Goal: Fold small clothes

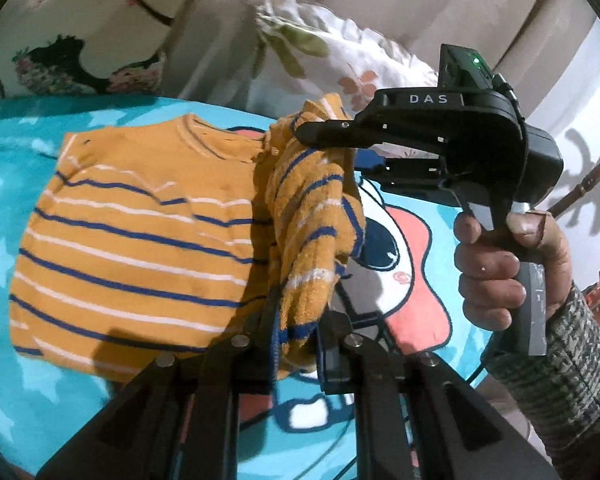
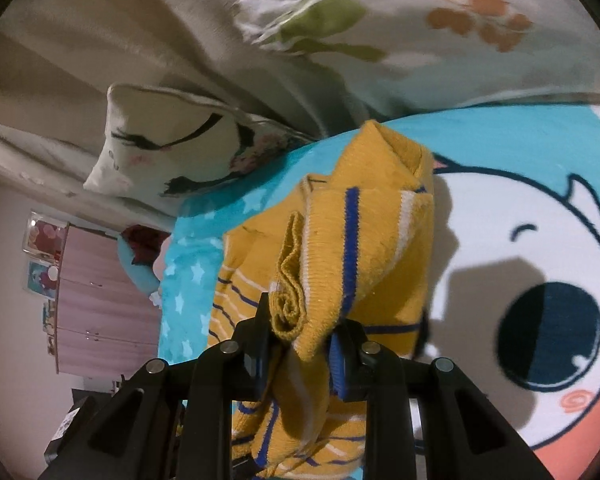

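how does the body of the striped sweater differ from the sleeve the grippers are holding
The sweater body lies flat and spread on the blue blanket; the sleeve is lifted off it and bunched. The body shows smooth, straight stripes; the sleeve is crumpled and folded over itself. No gripper touches the body, while the left gripper and right gripper both pinch the sleeve. Both share mustard knit with blue and white stripes.

Pink wardrobe (image 2: 100, 304) beside the bed's turquoise cartoon blanket (image 2: 540, 140), floral pillows (image 2: 380, 20) behind.
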A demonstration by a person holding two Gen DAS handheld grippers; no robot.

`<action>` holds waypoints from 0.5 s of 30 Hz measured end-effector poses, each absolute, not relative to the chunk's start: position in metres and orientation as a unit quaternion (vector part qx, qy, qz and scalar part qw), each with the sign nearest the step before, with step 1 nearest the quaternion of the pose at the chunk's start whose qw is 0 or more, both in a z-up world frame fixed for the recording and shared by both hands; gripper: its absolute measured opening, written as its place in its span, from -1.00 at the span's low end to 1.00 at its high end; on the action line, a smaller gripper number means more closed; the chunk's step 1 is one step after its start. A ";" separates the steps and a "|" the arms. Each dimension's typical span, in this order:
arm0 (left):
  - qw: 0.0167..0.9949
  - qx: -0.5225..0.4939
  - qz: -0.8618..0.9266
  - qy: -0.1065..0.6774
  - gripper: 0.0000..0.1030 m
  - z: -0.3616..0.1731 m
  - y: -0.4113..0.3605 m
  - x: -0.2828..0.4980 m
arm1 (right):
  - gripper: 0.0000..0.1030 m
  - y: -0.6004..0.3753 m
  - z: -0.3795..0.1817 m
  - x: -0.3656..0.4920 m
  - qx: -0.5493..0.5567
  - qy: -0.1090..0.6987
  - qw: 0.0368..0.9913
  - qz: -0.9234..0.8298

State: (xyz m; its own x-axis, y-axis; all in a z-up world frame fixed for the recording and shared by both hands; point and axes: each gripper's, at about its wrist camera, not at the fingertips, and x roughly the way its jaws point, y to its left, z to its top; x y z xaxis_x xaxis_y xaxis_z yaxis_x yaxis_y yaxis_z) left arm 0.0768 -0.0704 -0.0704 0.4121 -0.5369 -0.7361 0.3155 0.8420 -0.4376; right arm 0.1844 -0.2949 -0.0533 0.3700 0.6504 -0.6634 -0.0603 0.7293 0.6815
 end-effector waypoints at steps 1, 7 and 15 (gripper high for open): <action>0.832 -0.120 -0.256 0.478 -0.74 -0.070 -0.064 0.079 | -0.48 -0.286 -0.052 0.186 0.283 0.514 0.777 0.228; 0.832 -0.135 -0.252 0.476 -0.74 -0.074 -0.030 0.086 | -0.48 -0.247 -0.048 0.198 0.269 0.521 0.778 0.227; 0.830 -0.172 -0.232 0.478 -0.75 -0.086 0.018 0.091 | -0.48 -0.191 -0.050 0.215 0.249 0.534 0.775 0.229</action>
State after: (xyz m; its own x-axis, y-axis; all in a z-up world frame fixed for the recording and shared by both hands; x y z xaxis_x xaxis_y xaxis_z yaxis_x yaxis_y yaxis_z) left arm 0.0913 0.0176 -0.0862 0.4359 -0.5498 -0.7125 0.2210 0.8329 -0.5075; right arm 0.2145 -0.1910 -0.0505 0.3246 0.6211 -0.7133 -0.0902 0.7711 0.6304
